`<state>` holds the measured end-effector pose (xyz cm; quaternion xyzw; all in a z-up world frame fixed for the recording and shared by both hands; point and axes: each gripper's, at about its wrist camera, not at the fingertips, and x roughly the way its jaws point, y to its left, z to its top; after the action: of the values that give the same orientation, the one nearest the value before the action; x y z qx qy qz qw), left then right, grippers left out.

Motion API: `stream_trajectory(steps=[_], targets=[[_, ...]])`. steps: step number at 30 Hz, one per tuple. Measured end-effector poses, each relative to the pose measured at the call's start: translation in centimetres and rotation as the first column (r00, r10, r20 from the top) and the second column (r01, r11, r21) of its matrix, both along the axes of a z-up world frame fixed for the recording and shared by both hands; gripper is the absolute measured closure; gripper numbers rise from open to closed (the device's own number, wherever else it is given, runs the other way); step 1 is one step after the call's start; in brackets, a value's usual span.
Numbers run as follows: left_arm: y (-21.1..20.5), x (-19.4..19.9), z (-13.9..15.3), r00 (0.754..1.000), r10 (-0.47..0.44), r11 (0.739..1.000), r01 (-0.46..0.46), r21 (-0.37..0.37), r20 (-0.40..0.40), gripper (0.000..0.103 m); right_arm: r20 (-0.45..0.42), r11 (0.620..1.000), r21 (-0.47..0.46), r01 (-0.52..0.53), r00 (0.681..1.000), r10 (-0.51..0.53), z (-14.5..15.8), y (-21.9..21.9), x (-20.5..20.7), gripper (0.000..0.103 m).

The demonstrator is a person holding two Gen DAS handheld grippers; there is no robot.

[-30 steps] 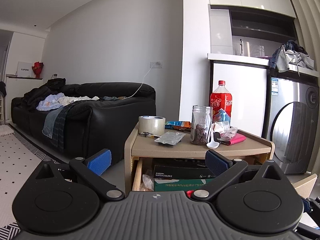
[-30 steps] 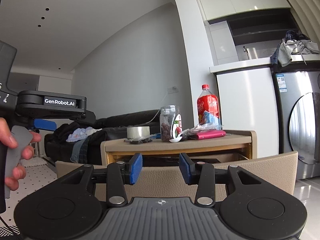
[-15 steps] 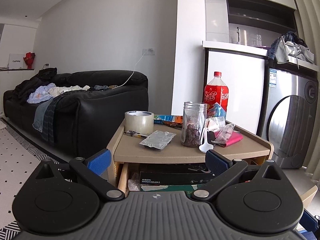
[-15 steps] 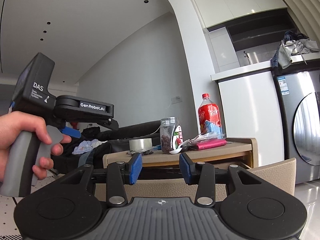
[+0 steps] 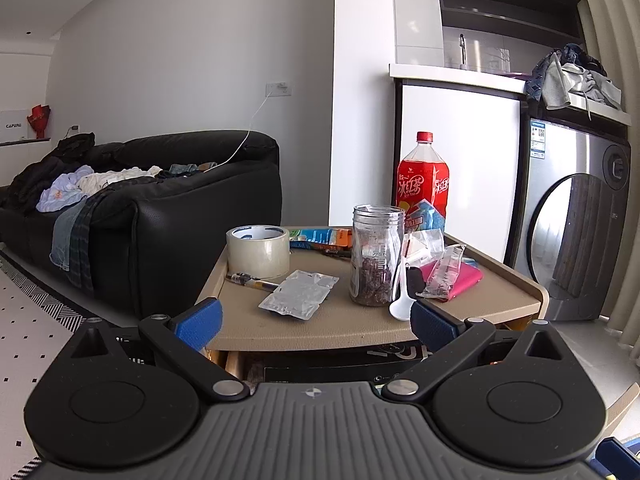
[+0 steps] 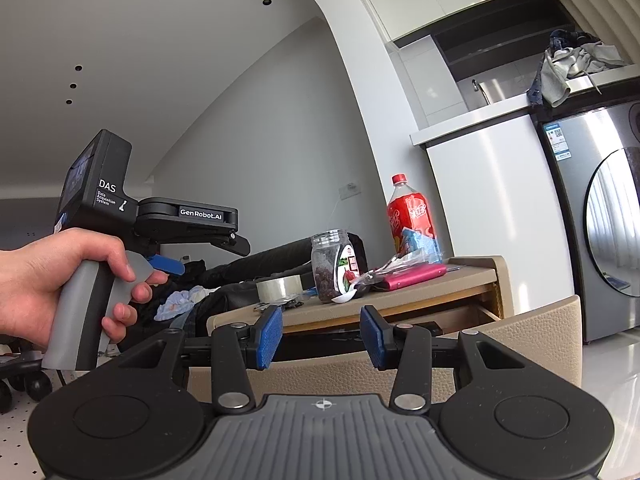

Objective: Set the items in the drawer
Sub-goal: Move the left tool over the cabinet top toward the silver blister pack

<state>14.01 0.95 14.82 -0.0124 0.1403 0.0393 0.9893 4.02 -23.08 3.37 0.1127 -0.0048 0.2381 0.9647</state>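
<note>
A: We are holding the left gripper [image 5: 314,320] low in the frame, its blue fingers [image 5: 199,322] standing wide apart with nothing between them. Beyond them, in the middle of the picture, we are looking at the beige worktop [image 5: 320,326].

B: And what are we seeing on it?

A: The tape roll [image 5: 258,251] is sitting toward its left side, with a pen [image 5: 251,281] just in front of it and a clear packet [image 5: 299,298] lying flat right of the pen. The glass jar [image 5: 377,255] is standing upright at centre, with the white spoon [image 5: 400,302] leaning beside it. The pink pouch [image 5: 466,282] is lying to the right under crumpled clear wrappers, and the red soda bottle [image 5: 423,178] is standing behind the jar.

B: Where is the drawer?

A: Under the worktop, pulled out. In the left view we are seeing only a dark strip of its contents [image 5: 320,366] below the worktop edge. In the right view the drawer [image 6: 532,344] is showing its beige front panel across the lower middle of the frame.

B: How are we holding the right gripper [image 6: 321,336]?

A: Its fingers [image 6: 269,336] are parted too, empty, framing the drawer front. At the left of that view our hand [image 6: 56,276] is gripping the grey handle of the left gripper [image 6: 176,264], raised above the level of the worktop [image 6: 420,292].

B: And around it?

A: A black sofa [image 5: 160,204] strewn with clothes is sitting at the left, and a washing machine [image 5: 576,224] at the right edge.
</note>
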Motion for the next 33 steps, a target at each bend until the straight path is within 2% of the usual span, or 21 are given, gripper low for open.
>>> stream_trajectory(steps=[12, 19, 27, 33], targets=[[-1.0, 3.0, -0.1, 0.997, -0.042, 0.998, 0.045, 0.038, -0.058, 0.000, -0.024, 0.999, 0.030, 0.021, 0.999, -0.021, 0.1, -1.2, 0.5, 0.056], [-1.0, 5.1, 0.4, 0.994, -0.085, 0.996, 0.087, 0.028, -0.072, 0.000, -0.034, 0.999, 0.038, 0.024, 0.999, -0.022, 0.1, -1.5, 0.8, 0.056], [-2.0, 8.1, -0.1, 0.987, -0.092, 0.986, 0.108, 0.123, -0.131, 0.000, -0.063, 0.998, 0.062, 0.014, 0.998, -0.010, -0.1, -1.8, 1.5, 0.056], [-1.8, 10.3, -0.8, 0.984, -0.059, 0.987, 0.082, 0.135, -0.168, 0.000, -0.049, 0.995, 0.087, 0.047, 0.998, -0.043, -0.4, -2.1, 1.7, 0.056]])
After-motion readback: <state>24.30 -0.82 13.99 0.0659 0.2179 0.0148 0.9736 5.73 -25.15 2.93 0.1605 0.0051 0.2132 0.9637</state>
